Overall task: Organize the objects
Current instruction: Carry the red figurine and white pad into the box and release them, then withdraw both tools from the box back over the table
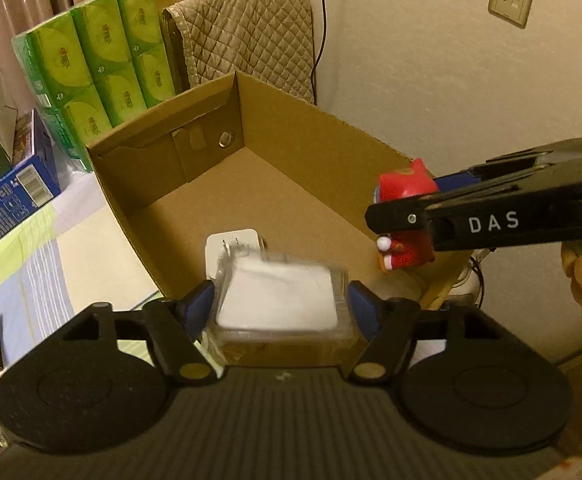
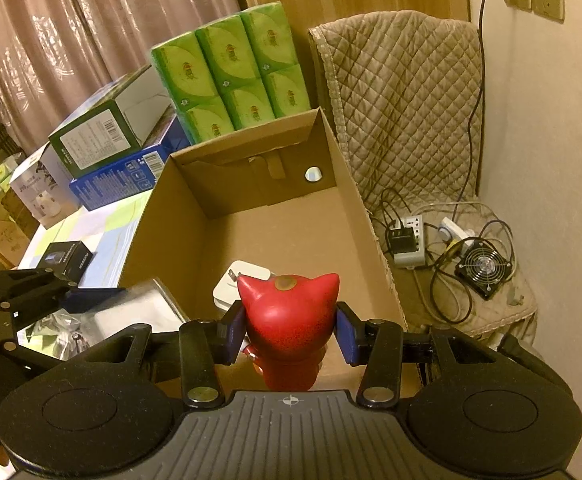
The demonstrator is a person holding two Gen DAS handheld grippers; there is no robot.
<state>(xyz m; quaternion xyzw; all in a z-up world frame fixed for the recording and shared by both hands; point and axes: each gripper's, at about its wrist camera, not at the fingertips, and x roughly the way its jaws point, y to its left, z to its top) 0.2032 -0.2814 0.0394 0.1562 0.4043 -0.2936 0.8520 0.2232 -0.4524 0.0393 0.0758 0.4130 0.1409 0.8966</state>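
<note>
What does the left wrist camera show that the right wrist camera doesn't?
Only the left wrist view shows the left tongs gripping a white plastic-wrapped item. Only the right wrist view shows the power strip and small fan. Both show the cardboard box, the white charger inside it, and the red figurine held by the right tongs.

white packet (image 1: 277, 300) blurred, charger (image 1: 235, 242) half hidden

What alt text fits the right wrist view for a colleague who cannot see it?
The right gripper holds a red horned figurine over an open cardboard box with a white plug adapter on its floor. The left gripper holds a clear-wrapped white item at the box's left edge.
</note>
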